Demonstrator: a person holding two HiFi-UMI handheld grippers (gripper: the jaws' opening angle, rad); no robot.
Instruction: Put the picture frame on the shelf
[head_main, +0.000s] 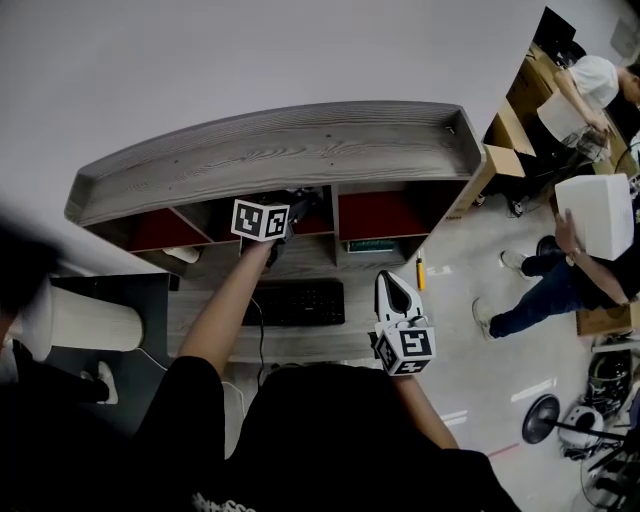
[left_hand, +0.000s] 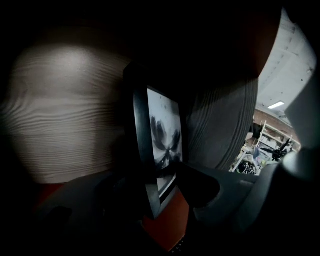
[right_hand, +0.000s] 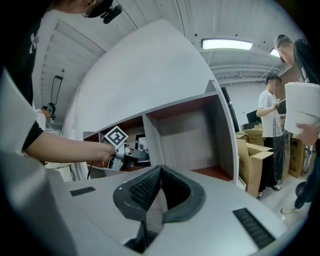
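frame placement, release step; left gripper (head_main: 298, 207) reaches into the middle compartment of the shelf (head_main: 300, 150), tipped a bit downward; picture frame (left_hand: 156, 150) stands upright on the red floor (left_hand: 167, 227) of that compartment, between the jaws, picture side toward the right jaw, wood back wall (left_hand: 60, 115) behind it; jaws stand partly apart, about half wide, not clamping as far as i can see; right jaw tip sits very near the glass, contact there too dark to tell; right gripper (right_hand: 160, 172) is held out in front of the shelf near the keyboard (head_main: 298, 302), jaws together, nothing in them; task looks nearly done, since the frame sits on the shelf; to do this well: widen the jaws a bit more so both pads clear the frame, then draw straight back along the jaws' own line, no sideways sweep, no roll; risk is a pad dragging an edge and tipping the frame forward or into the divider (right_hand: 151, 140); any rear stand is hidden, so pull slow and watch for a lean
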